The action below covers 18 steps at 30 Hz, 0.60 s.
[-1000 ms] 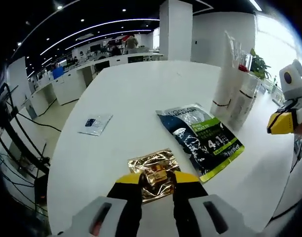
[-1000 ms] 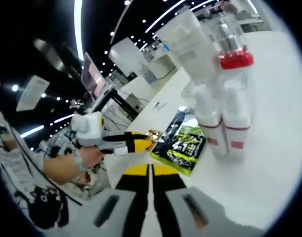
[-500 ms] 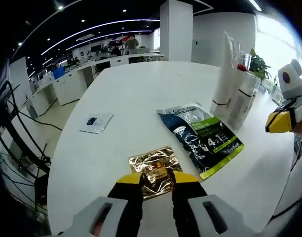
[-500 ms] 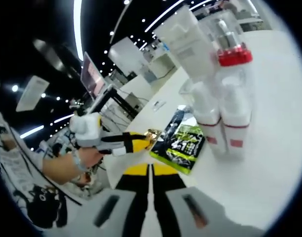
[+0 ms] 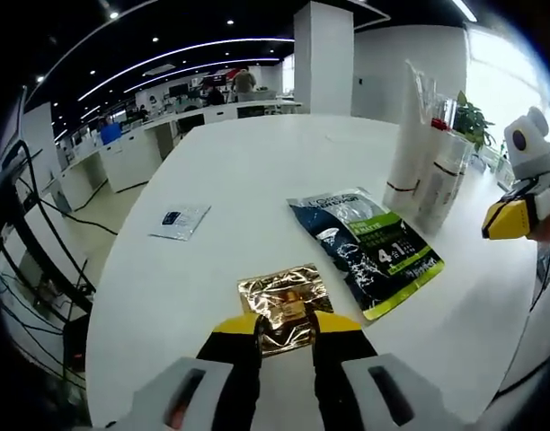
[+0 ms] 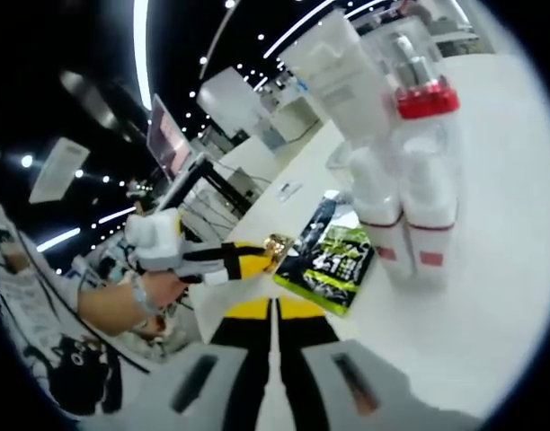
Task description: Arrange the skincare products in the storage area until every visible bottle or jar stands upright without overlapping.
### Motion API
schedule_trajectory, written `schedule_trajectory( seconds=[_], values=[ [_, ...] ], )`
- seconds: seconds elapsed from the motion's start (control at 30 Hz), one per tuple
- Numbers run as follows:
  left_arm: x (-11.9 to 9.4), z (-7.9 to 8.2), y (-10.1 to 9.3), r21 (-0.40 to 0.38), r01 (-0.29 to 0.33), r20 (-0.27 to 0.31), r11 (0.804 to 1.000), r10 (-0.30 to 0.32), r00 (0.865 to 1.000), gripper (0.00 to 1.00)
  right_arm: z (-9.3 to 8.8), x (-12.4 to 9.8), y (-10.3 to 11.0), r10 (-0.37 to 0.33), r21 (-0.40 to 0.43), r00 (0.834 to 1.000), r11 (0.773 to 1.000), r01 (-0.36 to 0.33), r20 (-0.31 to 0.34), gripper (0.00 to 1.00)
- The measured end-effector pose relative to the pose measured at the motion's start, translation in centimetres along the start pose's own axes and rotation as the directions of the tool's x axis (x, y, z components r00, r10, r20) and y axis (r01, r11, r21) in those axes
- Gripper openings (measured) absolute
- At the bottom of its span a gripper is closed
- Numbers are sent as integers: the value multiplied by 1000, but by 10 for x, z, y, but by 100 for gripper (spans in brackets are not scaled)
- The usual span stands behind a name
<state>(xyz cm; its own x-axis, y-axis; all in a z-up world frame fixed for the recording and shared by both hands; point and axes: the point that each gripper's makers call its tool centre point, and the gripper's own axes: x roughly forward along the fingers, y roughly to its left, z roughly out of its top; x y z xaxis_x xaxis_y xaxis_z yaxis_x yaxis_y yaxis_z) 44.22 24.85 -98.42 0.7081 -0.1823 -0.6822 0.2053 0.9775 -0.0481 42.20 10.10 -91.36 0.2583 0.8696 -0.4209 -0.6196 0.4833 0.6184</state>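
Left gripper view: left hand-held gripper [image 5: 285, 329] sat at 6 o'clock, its yellow-tipped jaws narrowly spaced and closed on the near edge of the gold foil sachet [image 5: 279, 303], which lay flat on the white counter [image 5: 257, 189]. The dark blue and green mask packet [image 5: 367, 248] lay flat at about 3 o'clock of the sachet, just beside it, not overlapping. A small silver sachet [image 5: 180, 221] lay well apart at 10 o'clock. At 1–2 o'clock a tall white tube [image 5: 410, 144] and a white bottle [image 5: 441, 184] stood upright, close together. The right hand-held gripper's yellow tip appeared at the 3 o'clock edge.

Right gripper view: right hand-held gripper [image 6: 275, 316] at 6 o'clock, jaws pressed together with nothing between them, above the counter. Upright white tube [image 6: 342, 81], red-collared pump bottle [image 6: 425, 180] and another white bottle [image 6: 374, 211] stood clustered at 1–2 o'clock; whether they touched could not be told. The green packet [image 6: 333, 260] lay near centre. A hand [image 6: 158, 285] held the left hand-held gripper at 9 o'clock.
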Motion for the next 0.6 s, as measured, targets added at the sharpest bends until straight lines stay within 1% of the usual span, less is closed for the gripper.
schedule_trajectory(
  seconds=[0.2,0.47,0.53,0.57,0.6],
  values=[
    [-2,-2,-1,-10,-23,1,1000,23,1000,21,-1,0,1,3,-3,1000,1000,-3,-3,1],
    [-3,-3,-3,-52,-80,7,995,80,997,21,-2,1,1,7,-4,1000,1000,-7,-9,1],
    [-3,-3,-2,-59,-87,3,994,88,996,23,-2,0,1,8,-1,1000,1000,-8,-8,1],
    [-5,-1,-3,-74,-90,0,993,91,996,26,-1,0,1,8,-2,1000,1000,-8,-6,1],
    [-6,2,-3,-83,-88,11,993,89,996,28,-1,0,1,7,-2,1000,1000,-7,-4,1]
  ],
)
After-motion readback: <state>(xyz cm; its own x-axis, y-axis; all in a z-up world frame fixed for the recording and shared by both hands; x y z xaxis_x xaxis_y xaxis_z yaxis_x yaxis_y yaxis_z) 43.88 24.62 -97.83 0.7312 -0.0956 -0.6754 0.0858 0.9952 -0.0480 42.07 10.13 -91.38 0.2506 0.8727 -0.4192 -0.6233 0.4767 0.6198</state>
